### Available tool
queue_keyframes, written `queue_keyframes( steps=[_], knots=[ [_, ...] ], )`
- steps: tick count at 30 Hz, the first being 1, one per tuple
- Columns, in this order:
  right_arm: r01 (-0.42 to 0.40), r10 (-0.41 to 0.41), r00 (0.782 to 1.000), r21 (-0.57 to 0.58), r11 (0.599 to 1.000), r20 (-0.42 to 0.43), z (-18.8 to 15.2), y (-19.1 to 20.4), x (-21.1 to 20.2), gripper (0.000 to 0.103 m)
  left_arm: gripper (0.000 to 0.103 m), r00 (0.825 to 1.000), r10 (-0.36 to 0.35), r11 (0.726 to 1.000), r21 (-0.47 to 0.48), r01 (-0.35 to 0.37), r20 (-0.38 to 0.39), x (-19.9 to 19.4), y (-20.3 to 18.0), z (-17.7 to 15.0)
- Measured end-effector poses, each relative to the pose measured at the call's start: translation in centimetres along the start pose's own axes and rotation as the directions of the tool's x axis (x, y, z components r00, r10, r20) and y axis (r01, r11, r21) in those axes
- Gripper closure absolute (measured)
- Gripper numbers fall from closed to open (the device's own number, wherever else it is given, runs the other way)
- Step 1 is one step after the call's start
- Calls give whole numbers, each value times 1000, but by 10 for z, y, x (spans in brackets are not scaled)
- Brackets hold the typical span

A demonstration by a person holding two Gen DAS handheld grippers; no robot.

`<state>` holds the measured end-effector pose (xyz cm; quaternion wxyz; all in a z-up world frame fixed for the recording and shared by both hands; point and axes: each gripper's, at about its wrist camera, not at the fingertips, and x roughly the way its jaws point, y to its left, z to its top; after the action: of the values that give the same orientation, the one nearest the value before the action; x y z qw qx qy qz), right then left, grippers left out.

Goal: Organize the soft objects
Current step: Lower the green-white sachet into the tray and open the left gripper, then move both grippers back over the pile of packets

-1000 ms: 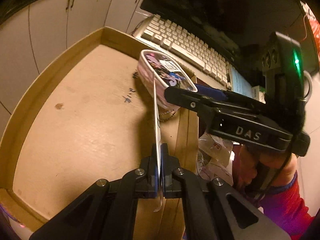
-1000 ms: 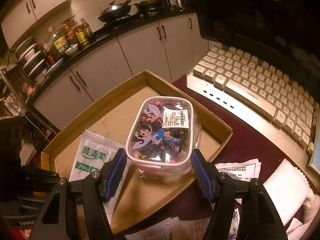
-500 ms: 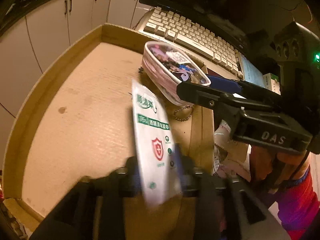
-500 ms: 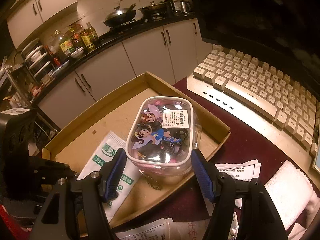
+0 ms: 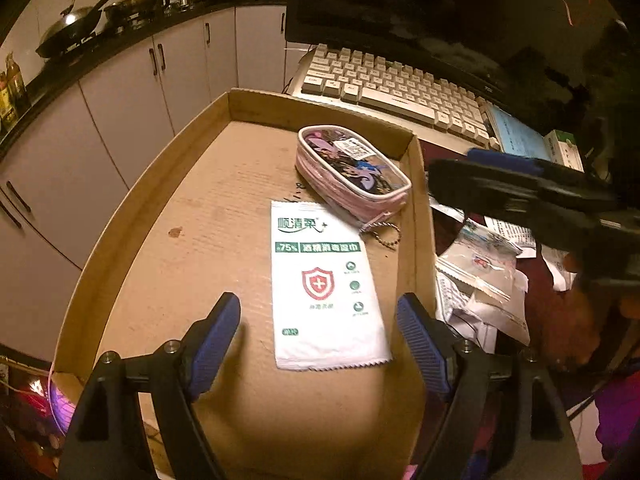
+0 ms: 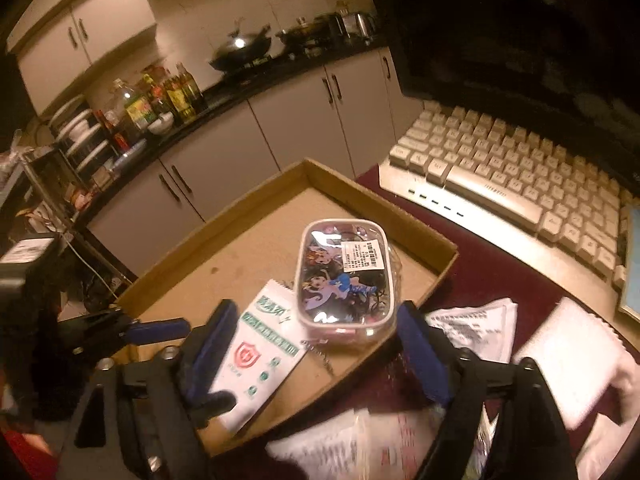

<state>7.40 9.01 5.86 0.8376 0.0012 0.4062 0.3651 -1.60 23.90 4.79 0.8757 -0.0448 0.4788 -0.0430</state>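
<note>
The wet-wipe packet (image 5: 326, 284) lies flat in the cardboard tray (image 5: 120, 216), between and just ahead of the left gripper (image 5: 320, 332), whose jaws stand wide and empty. The cartoon pouch (image 6: 346, 276) rests beside the packet, ahead of the right gripper (image 6: 316, 344), also spread wide.

Dim amber light. Pale cabinets (image 6: 256, 160) line the wall under a dark counter (image 6: 248, 84) — a wok (image 6: 240, 46) and bottles (image 6: 168, 96) there; keyboard (image 5: 400, 88) and dark monitor (image 5: 400, 12) on the maroon surface (image 6: 492, 264).
</note>
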Motion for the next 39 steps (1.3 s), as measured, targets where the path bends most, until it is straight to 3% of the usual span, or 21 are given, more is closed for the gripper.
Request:
queue_keyframes(
  steps=[7, 12, 17, 23, 32, 39],
  knots=[
    [61, -60, 996, -13, 998, 65, -38, -8, -66, 1, 8, 999, -4, 999, -48, 5, 39, -21, -4, -15],
    [112, -119, 990, 99, 989, 75, -84, -40, -103, 1, 7, 998, -27, 998, -61, 30, 49, -29, -12, -18],
    [165, -179, 983, 237, 957, 40, -117, -76, -126, 1, 7, 998, -52, 999, 10, 51, 44, -26, -40, -9],
    [231, -244, 970, 278, 933, 14, -135, -93, -141, 1, 7, 994, -105, 985, 137, 102, 18, -9, -87, 5],
    [281, -297, 955, 327, 902, 0, -152, -109, -159, 1, 7, 996, -79, 951, 296, 84, -29, 23, -139, 12],
    [340, -367, 930, 398, 852, -8, -158, -133, -174, 1, 7, 998, -41, 935, 351, 58, -54, 47, -155, 19]
  ],
)
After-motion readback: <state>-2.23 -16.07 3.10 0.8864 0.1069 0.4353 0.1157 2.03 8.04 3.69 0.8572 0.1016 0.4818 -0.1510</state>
